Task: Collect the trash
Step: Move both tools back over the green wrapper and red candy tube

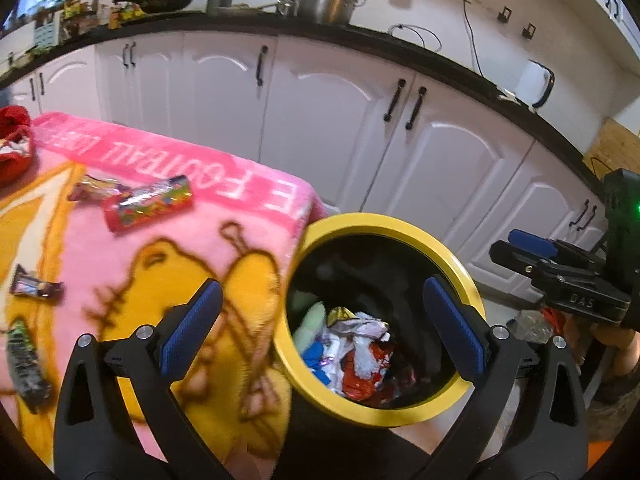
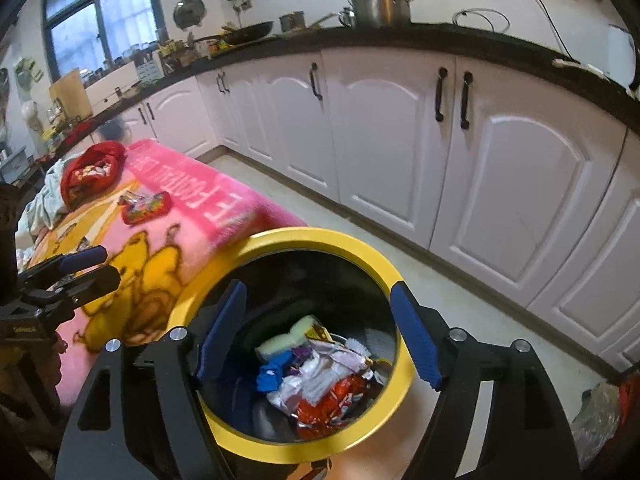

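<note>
Trash [image 2: 320, 376] is piled inside the yellow-rimmed bin [image 2: 372, 264], right under both grippers. Left gripper [image 1: 320, 328] and right gripper [image 2: 320, 340] hang spread wide, nothing between the pads. More wrappers [image 1: 148, 202] lie on the pink blanket [image 1: 168, 272] beside it.

A round bin [image 1: 404, 228] stands on the floor just beside the right end of a blanket-covered surface [image 1: 168, 264], with a heap of crumpled wrappers [image 2: 320, 384] inside it. On the blanket to the bin's left lie several snack wrappers [image 1: 148, 202], and a cloth pouch [image 2: 92, 176] sits at the far end. Behind both runs a row of cabinets [image 2: 400, 132] under a countertop [image 2: 440, 42] bearing a pot [image 2: 380, 8] and a pan [image 2: 248, 32].
</note>
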Action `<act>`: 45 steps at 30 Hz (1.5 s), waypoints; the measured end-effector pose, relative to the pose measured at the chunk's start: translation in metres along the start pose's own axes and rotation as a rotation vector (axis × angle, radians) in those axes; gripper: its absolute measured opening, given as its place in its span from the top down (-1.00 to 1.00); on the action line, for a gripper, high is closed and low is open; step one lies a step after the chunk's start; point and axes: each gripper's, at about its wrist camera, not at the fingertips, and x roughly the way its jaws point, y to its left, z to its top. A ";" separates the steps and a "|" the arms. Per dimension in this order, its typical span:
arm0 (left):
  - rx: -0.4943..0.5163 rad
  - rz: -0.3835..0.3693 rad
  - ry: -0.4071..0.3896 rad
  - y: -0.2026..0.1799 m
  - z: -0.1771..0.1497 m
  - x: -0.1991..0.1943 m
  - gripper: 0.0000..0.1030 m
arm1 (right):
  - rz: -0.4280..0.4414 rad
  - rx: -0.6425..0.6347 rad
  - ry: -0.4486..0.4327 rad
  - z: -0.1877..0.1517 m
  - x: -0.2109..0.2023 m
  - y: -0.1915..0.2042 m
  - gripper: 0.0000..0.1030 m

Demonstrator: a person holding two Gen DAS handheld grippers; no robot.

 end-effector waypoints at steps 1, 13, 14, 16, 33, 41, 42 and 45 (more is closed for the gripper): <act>-0.003 0.006 -0.007 0.002 0.000 -0.003 -0.79 | 0.008 -0.008 -0.006 0.002 -0.002 0.004 -0.41; -0.014 0.083 -0.105 0.026 0.002 -0.043 -0.79 | 0.071 -0.084 -0.071 0.016 -0.019 0.045 -0.45; -0.016 0.088 -0.113 0.028 0.002 -0.047 -0.79 | 0.075 -0.089 -0.076 0.016 -0.021 0.048 -0.46; -0.023 0.094 -0.124 0.033 0.001 -0.052 -0.79 | 0.082 -0.099 -0.087 0.018 -0.023 0.053 -0.47; -0.091 0.151 -0.193 0.067 -0.007 -0.086 -0.79 | 0.138 -0.202 -0.124 0.027 -0.028 0.100 -0.52; -0.119 0.180 -0.205 0.084 -0.013 -0.095 -0.79 | 0.162 -0.253 -0.107 0.031 -0.019 0.124 -0.53; -0.125 0.185 -0.205 0.087 -0.014 -0.096 -0.79 | 0.165 -0.258 -0.105 0.031 -0.018 0.126 -0.53; -0.143 0.196 -0.207 0.096 -0.016 -0.099 -0.79 | 0.177 -0.270 -0.104 0.035 -0.012 0.133 -0.53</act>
